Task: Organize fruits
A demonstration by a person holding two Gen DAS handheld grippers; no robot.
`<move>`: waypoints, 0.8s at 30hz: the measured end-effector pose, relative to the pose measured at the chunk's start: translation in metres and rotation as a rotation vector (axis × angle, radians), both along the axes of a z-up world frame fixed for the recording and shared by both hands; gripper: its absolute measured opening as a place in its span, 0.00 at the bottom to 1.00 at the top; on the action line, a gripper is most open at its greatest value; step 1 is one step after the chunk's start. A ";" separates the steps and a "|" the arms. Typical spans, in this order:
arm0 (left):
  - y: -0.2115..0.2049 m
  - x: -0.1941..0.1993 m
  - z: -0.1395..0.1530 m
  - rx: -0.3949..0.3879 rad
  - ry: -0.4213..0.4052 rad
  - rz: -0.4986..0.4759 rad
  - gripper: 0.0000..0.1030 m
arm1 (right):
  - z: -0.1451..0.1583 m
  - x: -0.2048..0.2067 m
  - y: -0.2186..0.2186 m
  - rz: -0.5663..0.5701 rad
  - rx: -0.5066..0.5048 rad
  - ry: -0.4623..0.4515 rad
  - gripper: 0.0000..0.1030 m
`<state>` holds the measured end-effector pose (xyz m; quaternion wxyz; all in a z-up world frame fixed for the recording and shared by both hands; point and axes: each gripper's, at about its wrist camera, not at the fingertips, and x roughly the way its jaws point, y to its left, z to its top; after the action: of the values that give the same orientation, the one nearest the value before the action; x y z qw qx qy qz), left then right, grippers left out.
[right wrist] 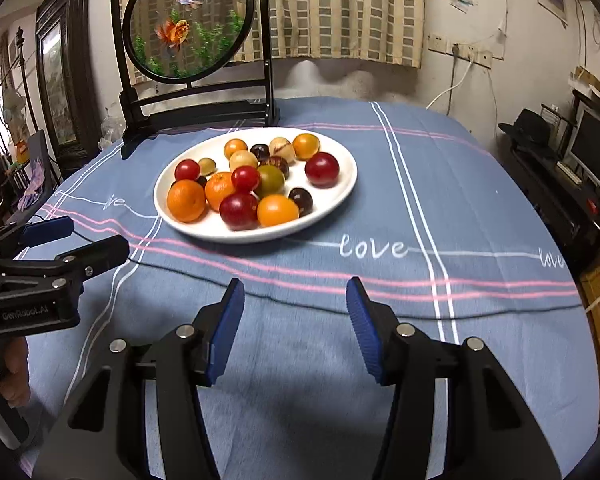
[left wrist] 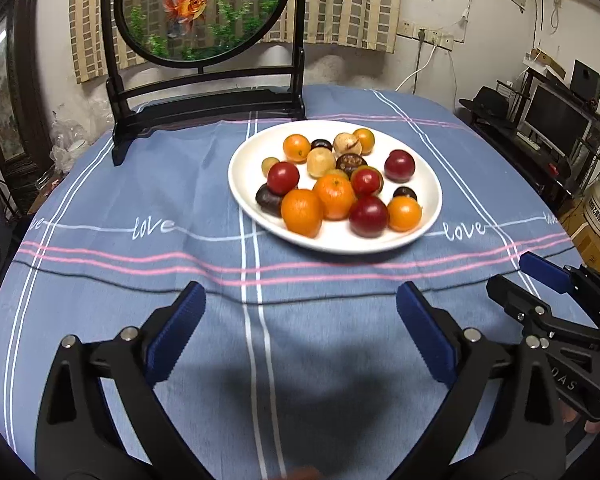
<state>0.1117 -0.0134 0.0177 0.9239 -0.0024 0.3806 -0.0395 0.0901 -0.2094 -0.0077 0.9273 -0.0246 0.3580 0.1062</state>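
A white plate (left wrist: 428, 184) holds several small fruits: oranges (left wrist: 302, 212), red plums (left wrist: 368, 216), dark purple fruits and pale ones. It sits past the middle of the blue tablecloth and also shows in the right wrist view (right wrist: 340, 184), with an orange (right wrist: 186, 200) and a red plum (right wrist: 239, 211) at its near edge. My left gripper (left wrist: 300, 304) is open and empty, hovering over the cloth short of the plate. My right gripper (right wrist: 296, 300) is open and empty, also short of the plate. Each gripper shows in the other's view, the right gripper (left wrist: 516, 276) and the left gripper (right wrist: 88, 236).
A black wooden stand with a round goldfish screen (left wrist: 204, 8) stands at the table's back left, close behind the plate. The blue tablecloth (left wrist: 140, 280) covers the table. A shelf with a monitor (left wrist: 556, 120) stands off to the right of the table.
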 end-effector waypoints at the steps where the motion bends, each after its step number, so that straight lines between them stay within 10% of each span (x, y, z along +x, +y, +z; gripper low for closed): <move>1: 0.000 -0.003 -0.001 0.004 0.000 0.000 0.95 | -0.002 -0.002 0.000 -0.001 0.004 0.001 0.52; 24: -0.008 -0.011 -0.032 0.026 0.012 -0.048 0.98 | -0.021 -0.008 -0.001 0.026 0.036 -0.004 0.52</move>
<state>0.1011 -0.0210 -0.0142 0.9203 0.0188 0.3865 -0.0568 0.0825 -0.2102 -0.0286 0.9269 -0.0128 0.3538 0.1245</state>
